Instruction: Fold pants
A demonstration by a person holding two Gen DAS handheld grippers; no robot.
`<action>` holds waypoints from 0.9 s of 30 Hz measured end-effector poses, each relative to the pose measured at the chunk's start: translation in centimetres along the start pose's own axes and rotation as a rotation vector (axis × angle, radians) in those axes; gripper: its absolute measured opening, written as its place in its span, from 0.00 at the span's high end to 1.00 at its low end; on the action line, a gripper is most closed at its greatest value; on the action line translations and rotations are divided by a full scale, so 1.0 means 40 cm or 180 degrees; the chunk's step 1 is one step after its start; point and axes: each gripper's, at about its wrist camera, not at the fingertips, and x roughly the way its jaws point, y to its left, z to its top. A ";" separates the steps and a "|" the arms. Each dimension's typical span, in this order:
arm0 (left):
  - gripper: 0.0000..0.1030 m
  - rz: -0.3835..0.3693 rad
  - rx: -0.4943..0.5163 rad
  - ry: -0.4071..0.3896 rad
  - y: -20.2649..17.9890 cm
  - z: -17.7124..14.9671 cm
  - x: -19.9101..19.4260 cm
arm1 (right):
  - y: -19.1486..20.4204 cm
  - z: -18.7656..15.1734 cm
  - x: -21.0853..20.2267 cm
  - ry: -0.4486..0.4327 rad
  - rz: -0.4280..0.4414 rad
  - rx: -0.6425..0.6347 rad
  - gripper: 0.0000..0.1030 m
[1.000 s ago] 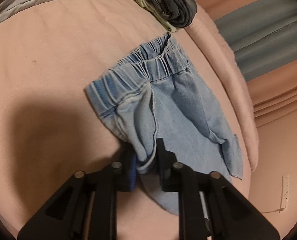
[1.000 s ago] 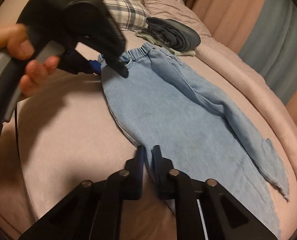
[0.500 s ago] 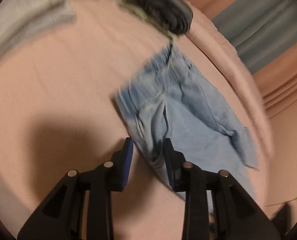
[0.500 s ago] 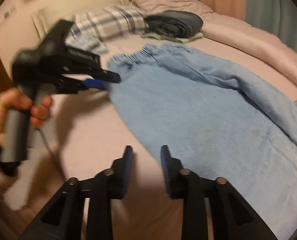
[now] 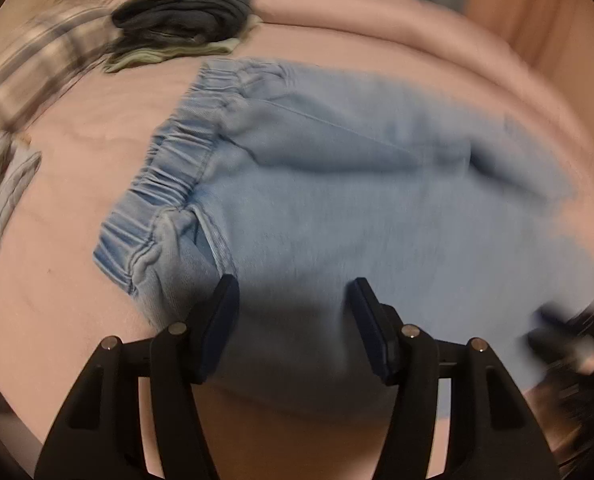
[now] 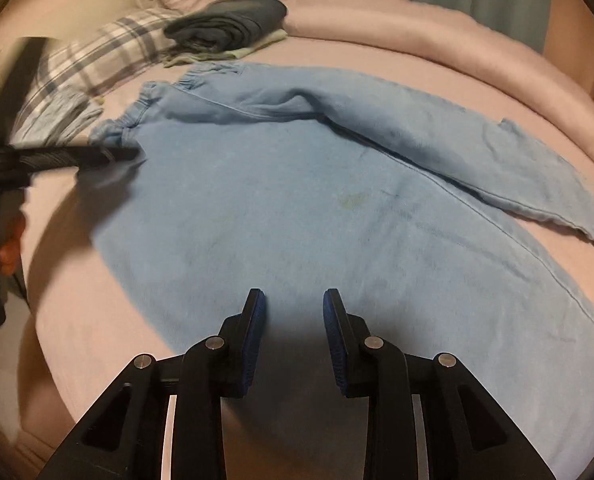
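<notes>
Light blue denim pants (image 6: pixel 317 200) lie spread flat on the pink bed, folded lengthwise, with the elastic waistband (image 5: pixel 169 184) to the left and the legs running right. My left gripper (image 5: pixel 293 300) is open and empty, just above the hip near the waistband; it also shows blurred in the right wrist view (image 6: pixel 97 156). My right gripper (image 6: pixel 293 308) is open and empty, over the near edge of the pants at mid-leg.
A stack of folded dark jeans and pale garments (image 6: pixel 229 24) sits at the far side of the bed. A plaid pillow (image 6: pixel 97 52) lies at the back left. A rolled pink duvet (image 6: pixel 437 28) runs along the far right edge.
Both grippers have opened and let go of the pants. The pants now lie flat on the bed. The left gripper has swung round, and both have drawn back slightly.
</notes>
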 end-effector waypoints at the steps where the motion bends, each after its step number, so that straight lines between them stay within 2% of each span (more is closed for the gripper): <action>1: 0.44 0.0003 0.0129 -0.0022 -0.006 -0.012 -0.010 | 0.005 -0.009 -0.007 0.0057 0.0039 -0.0026 0.70; 4: 0.44 -0.0259 0.0283 0.0021 0.010 -0.043 -0.037 | -0.009 -0.026 -0.030 0.0220 0.0269 0.0037 0.70; 7: 0.44 -0.0540 0.0200 0.0051 0.058 -0.038 -0.068 | -0.050 -0.009 -0.036 0.0332 0.0553 0.0114 0.70; 8: 0.44 -0.0599 0.0169 0.0040 0.067 -0.021 -0.079 | -0.066 0.005 -0.032 0.0307 0.0553 0.0110 0.68; 10: 0.41 -0.0535 0.0228 -0.0129 0.076 0.031 -0.098 | -0.091 0.043 -0.034 0.0177 0.0469 0.0049 0.62; 13: 0.34 -0.0373 0.0451 -0.0368 0.056 0.131 -0.100 | -0.138 0.113 -0.027 0.0000 0.0469 0.0023 0.62; 15: 0.34 -0.0461 0.0497 -0.0402 0.063 0.202 -0.071 | -0.164 0.189 -0.005 -0.0115 0.0486 -0.0018 0.62; 18: 0.34 -0.0305 0.0595 -0.0383 0.077 0.319 0.000 | -0.190 0.295 0.044 -0.0148 0.0431 -0.0185 0.60; 20: 0.34 -0.0271 0.0663 -0.0284 0.091 0.383 0.051 | -0.207 0.357 0.084 -0.0194 0.0301 -0.0333 0.59; 23: 0.35 -0.0299 0.0699 -0.0005 0.137 0.471 0.138 | -0.239 0.458 0.170 -0.0070 0.0197 -0.0463 0.59; 26: 0.35 -0.0468 0.0664 0.0259 0.189 0.511 0.208 | -0.267 0.522 0.226 0.0049 0.0146 -0.0581 0.58; 27: 0.35 -0.0452 0.0685 0.0306 0.201 0.520 0.227 | -0.278 0.538 0.241 0.0074 0.0142 -0.0630 0.56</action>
